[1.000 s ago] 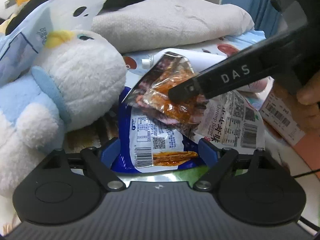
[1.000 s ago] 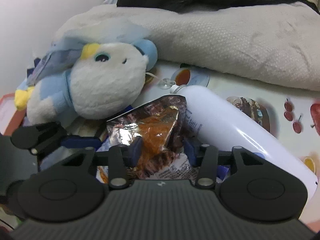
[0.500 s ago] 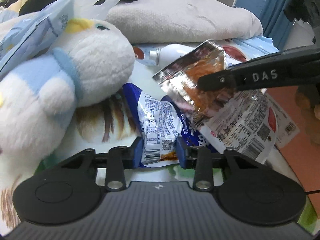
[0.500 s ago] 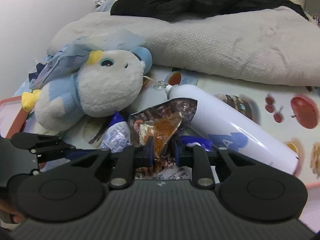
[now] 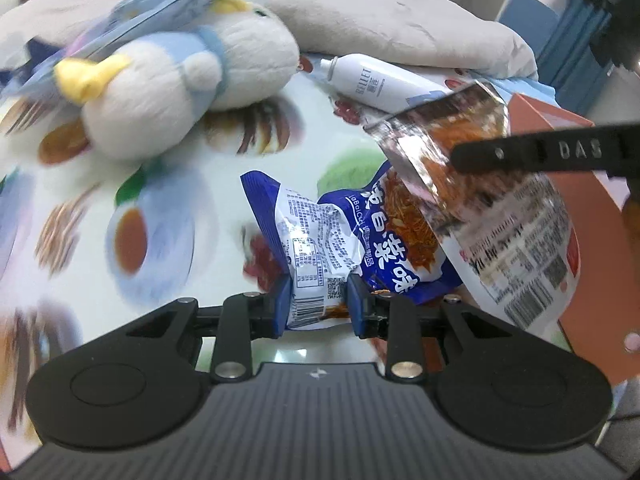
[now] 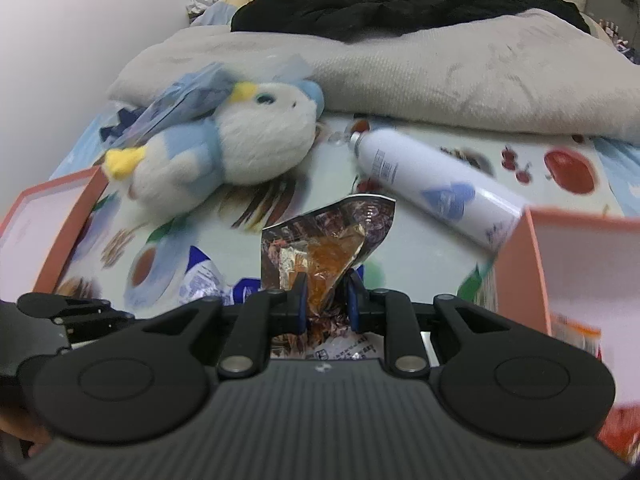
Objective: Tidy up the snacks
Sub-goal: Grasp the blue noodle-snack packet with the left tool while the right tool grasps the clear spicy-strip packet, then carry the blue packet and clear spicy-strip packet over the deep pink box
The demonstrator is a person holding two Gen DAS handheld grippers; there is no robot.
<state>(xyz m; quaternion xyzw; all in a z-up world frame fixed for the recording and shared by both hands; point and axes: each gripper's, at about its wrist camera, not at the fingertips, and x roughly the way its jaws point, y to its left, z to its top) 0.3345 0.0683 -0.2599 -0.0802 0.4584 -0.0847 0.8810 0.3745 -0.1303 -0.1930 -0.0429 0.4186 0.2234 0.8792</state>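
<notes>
- Left gripper (image 5: 318, 306): the jaws have just been closing and now pinch the lower edge of the blue snack packet (image 5: 348, 240). The packet stands up and forward from the pads, clear of the patterned sheet (image 5: 168, 208). The grip sits at the sealed margin, probably so that the contents are not crushed.
- Right gripper (image 6: 327, 296): the jaws have just narrowed and clamp the silver foil snack pouch (image 6: 328, 240) near its lower half. The pouch rises directly ahead of the pads. In the left wrist view the same pouch (image 5: 460, 184) hangs to the right of the left gripper, overlapping the blue packet, with one black finger (image 5: 520, 156) of the right gripper lying across it.
- Both packets are off the surface, one per gripper. This suits carrying two items in a single transfer.
- An orange box (image 6: 580, 264) stands just right of the right gripper, open side up. A second orange tray (image 6: 48, 232) lies to the left. Judgement: one of these is the intended container; which one cannot be told.
- Beyond both grippers lie a white spray can (image 6: 428, 184) and a plush penguin (image 6: 224, 148), well clear of the held packets. Neither is a snack, so both are likely to be left in place.
- Risk: the overlapping packets may snag when separated.
</notes>
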